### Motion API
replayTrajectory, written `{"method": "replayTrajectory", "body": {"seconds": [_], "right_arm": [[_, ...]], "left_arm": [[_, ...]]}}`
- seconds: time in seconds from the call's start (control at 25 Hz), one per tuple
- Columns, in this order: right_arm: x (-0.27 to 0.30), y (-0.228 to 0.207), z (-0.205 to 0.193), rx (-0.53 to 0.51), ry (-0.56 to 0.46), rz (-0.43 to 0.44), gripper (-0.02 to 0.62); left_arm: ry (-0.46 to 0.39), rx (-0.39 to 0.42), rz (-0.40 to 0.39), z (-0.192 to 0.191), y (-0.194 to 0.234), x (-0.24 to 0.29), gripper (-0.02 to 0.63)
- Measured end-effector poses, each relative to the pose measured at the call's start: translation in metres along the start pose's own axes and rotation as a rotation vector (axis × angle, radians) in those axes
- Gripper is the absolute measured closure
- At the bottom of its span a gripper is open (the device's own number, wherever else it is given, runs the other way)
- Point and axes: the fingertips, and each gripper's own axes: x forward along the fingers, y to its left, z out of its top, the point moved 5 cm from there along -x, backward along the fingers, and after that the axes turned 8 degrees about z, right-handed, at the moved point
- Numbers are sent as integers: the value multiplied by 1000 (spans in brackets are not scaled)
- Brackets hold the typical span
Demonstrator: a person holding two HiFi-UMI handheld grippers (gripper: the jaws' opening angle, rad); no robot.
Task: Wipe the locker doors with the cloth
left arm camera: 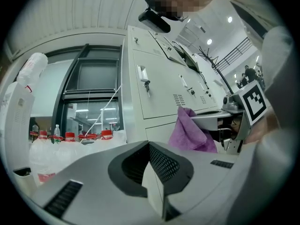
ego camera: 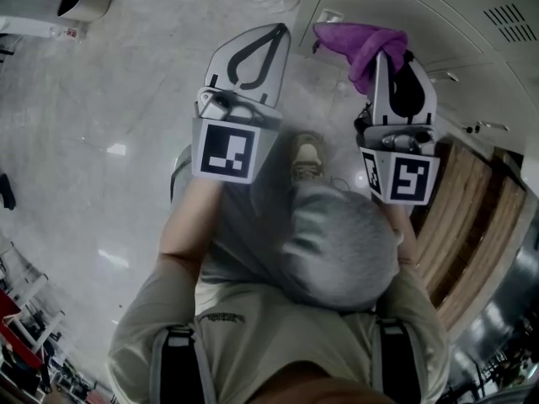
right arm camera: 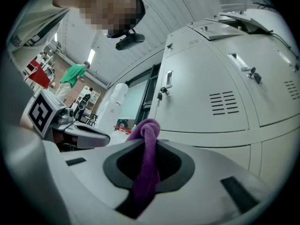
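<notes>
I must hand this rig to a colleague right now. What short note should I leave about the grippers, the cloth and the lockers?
Left gripper: fingers together, holding nothing.
Right gripper: fingers closed on the purple fabric cloth, which sticks out past the tips.
Pale grey metal locker doors: just ahead of the right gripper; the cloth does not appear to touch them.
Done: the cloth is in hand.
Left: wipe the doors. The views do not show whether any door has been wiped.

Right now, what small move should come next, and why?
Probably ease the right tool forward until the purple cloth meets the locker door: its jaws pinch the cloth, which seems not yet on the door.
</notes>
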Motion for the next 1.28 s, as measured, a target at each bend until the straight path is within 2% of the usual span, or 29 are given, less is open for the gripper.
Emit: {"method": "replayTrajectory", "body": {"seconds": [0.16,0.32,0.76,1.28], "right_arm": [[21,5,4,-70,1,30,545],[42,3,4,-91,8,34,545],[80,-5,-32,-56,80,-5,545],[93,-12,-45,-57,84,-11,545]], "left_arm": [[7,6,14,-1,7,7,603],[5,14,20,-2,14,14,603],[44,13,11,-24,23,31,603],[87,1,-23,-47,11,48,603]]}}
